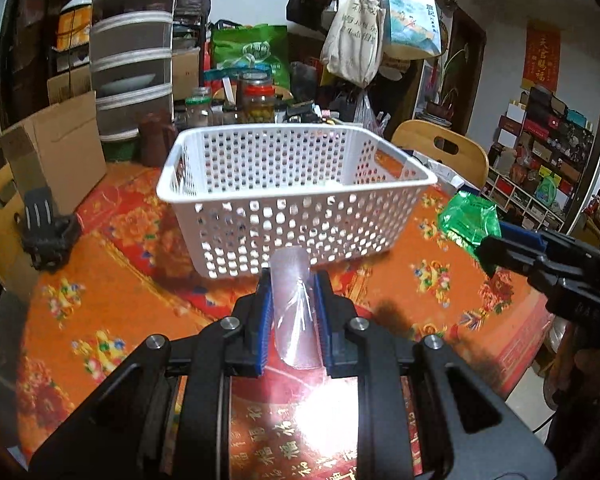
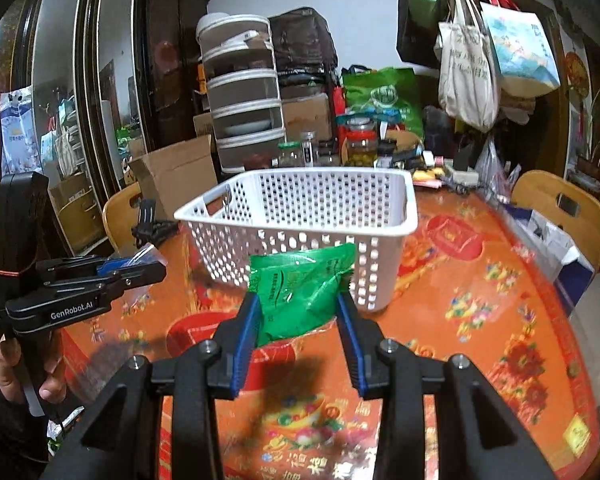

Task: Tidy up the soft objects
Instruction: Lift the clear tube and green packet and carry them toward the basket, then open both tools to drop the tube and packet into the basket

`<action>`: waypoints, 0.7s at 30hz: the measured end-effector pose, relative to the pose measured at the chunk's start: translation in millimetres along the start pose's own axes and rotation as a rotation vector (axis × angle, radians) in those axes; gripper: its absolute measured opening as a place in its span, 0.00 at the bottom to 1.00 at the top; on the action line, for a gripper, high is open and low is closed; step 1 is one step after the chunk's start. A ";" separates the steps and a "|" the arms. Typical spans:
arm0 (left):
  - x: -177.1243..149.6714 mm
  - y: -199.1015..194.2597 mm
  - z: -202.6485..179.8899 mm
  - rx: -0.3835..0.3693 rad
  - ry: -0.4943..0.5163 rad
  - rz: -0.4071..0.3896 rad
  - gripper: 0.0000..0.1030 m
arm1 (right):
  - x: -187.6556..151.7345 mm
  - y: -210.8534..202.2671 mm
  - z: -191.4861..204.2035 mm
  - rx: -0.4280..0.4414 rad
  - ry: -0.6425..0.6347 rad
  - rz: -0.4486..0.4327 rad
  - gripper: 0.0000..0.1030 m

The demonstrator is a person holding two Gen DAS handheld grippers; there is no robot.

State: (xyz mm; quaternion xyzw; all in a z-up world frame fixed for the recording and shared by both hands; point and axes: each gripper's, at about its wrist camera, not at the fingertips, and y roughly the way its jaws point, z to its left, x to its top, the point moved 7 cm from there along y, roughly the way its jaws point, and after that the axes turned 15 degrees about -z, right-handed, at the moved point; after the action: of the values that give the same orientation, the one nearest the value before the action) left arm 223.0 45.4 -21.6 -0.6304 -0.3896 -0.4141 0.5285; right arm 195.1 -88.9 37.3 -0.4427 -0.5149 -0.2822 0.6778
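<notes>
A white perforated basket (image 1: pixel 292 196) stands on the table; it also shows in the right wrist view (image 2: pixel 312 232) and looks empty. My left gripper (image 1: pixel 290 280) is shut on a clear plastic packet (image 1: pixel 294 304), held just in front of the basket's near wall. My right gripper (image 2: pixel 298 300) is shut on a green plastic packet (image 2: pixel 300 292), held above the table just short of the basket's near corner. In the left wrist view the right gripper (image 1: pixel 484 246) and the green packet (image 1: pixel 470 224) appear to the right of the basket. The left gripper (image 2: pixel 148 268) shows at the left of the right wrist view.
The round table has an orange and red cloth (image 1: pixel 100 320). A cardboard box (image 1: pixel 56 152) and a black stand (image 1: pixel 44 232) sit at the left. Jars (image 1: pixel 260 100) and bags crowd the far side. Wooden chairs (image 2: pixel 560 208) stand around the table.
</notes>
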 end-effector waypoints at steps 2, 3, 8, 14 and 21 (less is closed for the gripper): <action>9.8 -2.9 -0.6 -0.001 0.006 -0.011 0.17 | 11.7 1.3 -0.9 -0.003 -0.011 -0.013 0.37; 15.4 -4.2 -0.3 0.001 0.010 -0.017 0.17 | 15.7 2.5 -1.3 -0.004 -0.013 -0.016 0.37; 34.0 -4.9 2.6 0.008 0.012 -0.030 0.17 | 35.3 8.5 -6.9 -0.006 -0.012 -0.028 0.37; 54.4 5.1 3.9 -0.006 -0.012 -0.028 0.17 | 49.9 18.7 -9.6 -0.007 -0.024 -0.025 0.37; 87.6 31.9 10.2 0.002 -0.028 -0.018 0.17 | 69.5 42.0 -13.8 -0.002 -0.023 0.002 0.37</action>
State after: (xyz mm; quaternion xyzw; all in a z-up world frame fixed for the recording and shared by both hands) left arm 284.7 55.7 48.2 -0.6321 -0.4029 -0.4097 0.5199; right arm 258.1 -77.3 89.1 -0.4472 -0.5217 -0.2769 0.6716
